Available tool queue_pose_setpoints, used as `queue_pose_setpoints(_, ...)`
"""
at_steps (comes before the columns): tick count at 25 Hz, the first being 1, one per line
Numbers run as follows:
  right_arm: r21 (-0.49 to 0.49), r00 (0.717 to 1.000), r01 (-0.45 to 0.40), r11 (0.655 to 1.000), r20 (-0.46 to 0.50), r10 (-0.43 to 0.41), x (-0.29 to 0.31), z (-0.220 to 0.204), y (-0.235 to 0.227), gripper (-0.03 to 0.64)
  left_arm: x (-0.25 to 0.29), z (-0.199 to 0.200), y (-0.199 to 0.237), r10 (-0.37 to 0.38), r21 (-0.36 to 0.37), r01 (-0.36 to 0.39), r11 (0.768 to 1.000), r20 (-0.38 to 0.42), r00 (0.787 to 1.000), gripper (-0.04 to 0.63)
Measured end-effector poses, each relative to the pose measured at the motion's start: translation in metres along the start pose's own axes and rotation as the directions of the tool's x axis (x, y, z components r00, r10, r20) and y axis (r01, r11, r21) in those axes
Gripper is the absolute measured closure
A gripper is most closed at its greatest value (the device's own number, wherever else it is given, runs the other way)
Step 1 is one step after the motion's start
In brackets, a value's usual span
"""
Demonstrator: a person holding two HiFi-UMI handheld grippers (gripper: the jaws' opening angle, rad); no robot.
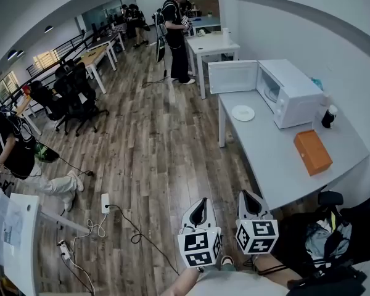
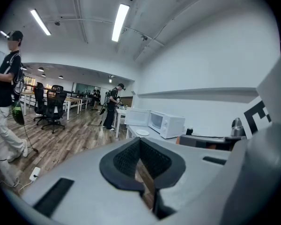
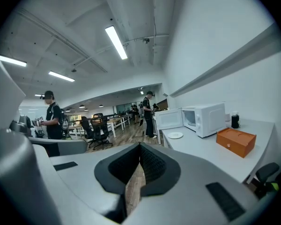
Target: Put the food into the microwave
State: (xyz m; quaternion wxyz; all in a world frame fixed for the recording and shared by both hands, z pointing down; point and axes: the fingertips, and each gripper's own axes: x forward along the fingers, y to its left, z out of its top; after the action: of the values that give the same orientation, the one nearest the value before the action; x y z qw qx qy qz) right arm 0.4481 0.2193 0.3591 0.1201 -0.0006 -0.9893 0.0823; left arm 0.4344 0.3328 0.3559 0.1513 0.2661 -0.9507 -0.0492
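Note:
A white microwave point(image 1: 290, 91) stands at the far end of a grey table point(image 1: 277, 165), its door point(image 1: 233, 76) swung open to the left. A white plate point(image 1: 242, 113) lies on the table in front of the door; I cannot tell what is on it. My left gripper point(image 1: 199, 209) and right gripper point(image 1: 251, 201) hang side by side low over the wooden floor, short of the table's near end, both shut and empty. The left gripper point(image 2: 140, 142) looks toward the microwave point(image 2: 166, 124) and plate point(image 2: 143, 132). Past the right gripper point(image 3: 140, 146) I see the microwave point(image 3: 204, 118) and plate point(image 3: 175, 135).
An orange box point(image 1: 312, 152) lies on the table nearer me, with a dark bottle point(image 1: 328, 116) by the wall. A person point(image 1: 176, 32) stands by a white table point(image 1: 213, 45) at the back. Another person point(image 1: 18, 153), office chairs point(image 1: 74, 97) and floor cables point(image 1: 111, 221) are at left.

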Motion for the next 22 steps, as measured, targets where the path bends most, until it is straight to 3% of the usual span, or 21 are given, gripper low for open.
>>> queue_pose_setpoints(12,0.040,0.998,0.049,0.998,-0.038,-0.048,0.035,-0.016,0.030,0.600,0.014,-0.001,0.062,0.015,0.022,-0.014,1.000,-0.042,0.999,0.597)
queue_pose_setpoints(22,0.048,0.997,0.055,0.997,-0.054,-0.052,0.057,-0.017,0.032,0.600,0.027,-0.001,0.078,0.010,0.009,-0.010,1.000,-0.049,0.999,0.597)
